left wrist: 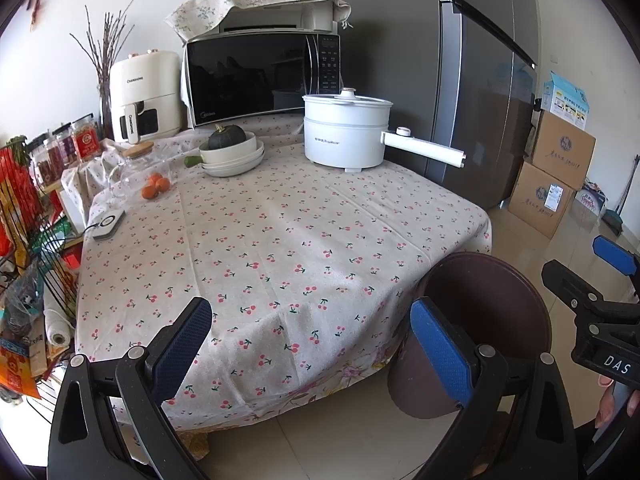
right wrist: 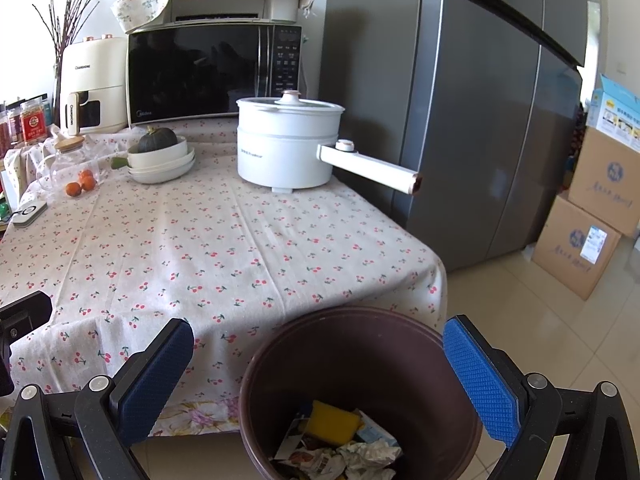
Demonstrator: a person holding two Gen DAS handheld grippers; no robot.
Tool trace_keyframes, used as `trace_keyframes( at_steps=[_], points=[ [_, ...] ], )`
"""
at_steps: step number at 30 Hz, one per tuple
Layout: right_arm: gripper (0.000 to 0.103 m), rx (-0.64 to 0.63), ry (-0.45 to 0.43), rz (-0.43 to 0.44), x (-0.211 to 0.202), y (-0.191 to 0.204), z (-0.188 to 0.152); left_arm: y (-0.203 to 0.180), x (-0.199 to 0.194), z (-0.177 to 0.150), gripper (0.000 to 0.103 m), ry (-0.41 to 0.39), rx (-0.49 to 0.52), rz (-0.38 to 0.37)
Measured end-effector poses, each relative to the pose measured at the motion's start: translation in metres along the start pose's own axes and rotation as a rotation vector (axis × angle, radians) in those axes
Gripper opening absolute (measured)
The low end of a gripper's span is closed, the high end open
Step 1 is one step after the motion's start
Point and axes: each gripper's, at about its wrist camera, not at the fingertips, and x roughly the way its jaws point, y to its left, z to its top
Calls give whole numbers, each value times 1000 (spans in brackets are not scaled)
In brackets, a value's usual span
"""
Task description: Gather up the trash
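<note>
Right gripper (right wrist: pixel 316 376): blue pads spread wide, nothing between them, hanging above the mouth of the brown trash bin (right wrist: pixel 360 384).

Inside the bin: a yellow sponge (right wrist: pixel 334 422), crumpled wrappers (right wrist: pixel 356 456) and torn packaging lying on the bottom. The collected trash is here.

Left gripper (left wrist: pixel 312 346): also spread apart and empty, just left of the bin, over the near edge of the tablecloth (left wrist: pixel 280 240).

The bin stands on the floor, touching or just beside the table's near corner; I cannot tell which.

Beyond the bin, the near and middle stretch of the cloth shows no loose litter. Farther back: stacked white bowls (right wrist: pixel 160 166) with a dark squash on top, small oranges (right wrist: pixel 82 186) left of them, a white electric pot (right wrist: pixel 288 146) directly behind the bin, then the microwave (right wrist: pixel 214 70).

Judgement: drop-off looks finished; the task is near its end or done. The next move calls for scanning the far left of the table for leftover scraps. If any turn up, go for them with the jaws wide apart.
</note>
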Motion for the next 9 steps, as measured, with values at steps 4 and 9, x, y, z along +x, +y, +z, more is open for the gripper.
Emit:
trace_keyframes(
  at_steps=[4, 9],
  points=[
    [102, 4, 3, 1, 0, 0, -1, 1, 1, 1, 101, 8, -1, 27],
    [102, -22, 1, 35, -1, 7, -4, 14, 3, 13, 101, 36, -16, 38]
  ],
)
